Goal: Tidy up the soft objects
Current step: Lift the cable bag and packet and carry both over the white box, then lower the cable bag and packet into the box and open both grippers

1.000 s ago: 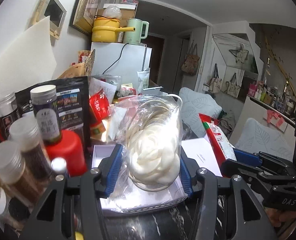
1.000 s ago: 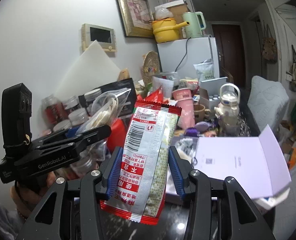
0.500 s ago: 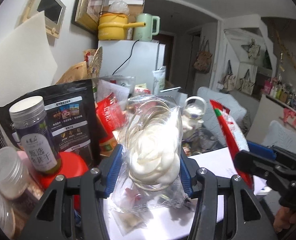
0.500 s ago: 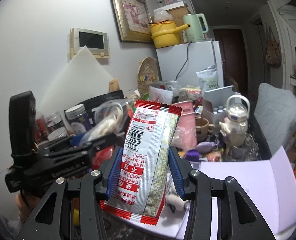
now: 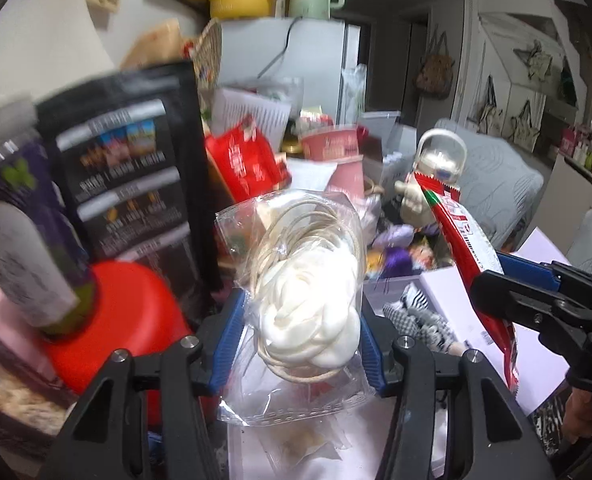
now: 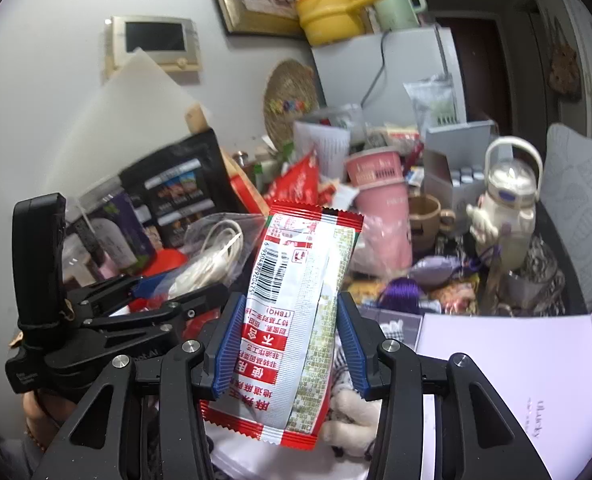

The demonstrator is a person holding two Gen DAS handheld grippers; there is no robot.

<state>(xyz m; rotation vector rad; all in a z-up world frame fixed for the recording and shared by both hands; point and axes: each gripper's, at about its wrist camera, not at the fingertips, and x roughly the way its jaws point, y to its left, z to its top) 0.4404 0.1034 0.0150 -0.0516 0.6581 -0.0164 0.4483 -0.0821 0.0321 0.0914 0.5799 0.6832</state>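
My left gripper (image 5: 298,332) is shut on a clear plastic bag of white coiled cord (image 5: 306,300), held upright over the open white box (image 5: 448,320). The same bag (image 6: 212,260) and left gripper (image 6: 164,292) show at the left of the right wrist view. My right gripper (image 6: 290,344) is shut on a red and white snack packet (image 6: 296,312), also upright; that packet (image 5: 468,256) and the right gripper (image 5: 536,292) appear at the right of the left wrist view. Inside the box lie a checked cloth item (image 5: 420,312) and a cream plush piece (image 6: 356,412).
A red lidded container (image 5: 116,320), spice jars (image 5: 20,256) and a black pouch (image 5: 128,184) crowd the left. Behind stand a pink cup (image 6: 380,196), a brown mug (image 6: 426,216), a white bottle with a handle (image 6: 508,204) and purple tassels (image 6: 400,292). The box's lilac lid (image 6: 516,368) lies open at right.
Both grippers moved forward and down toward the cluttered tabletop, each keeping its item. The box now lies directly beneath them, and the jars at left look closer and blurred.
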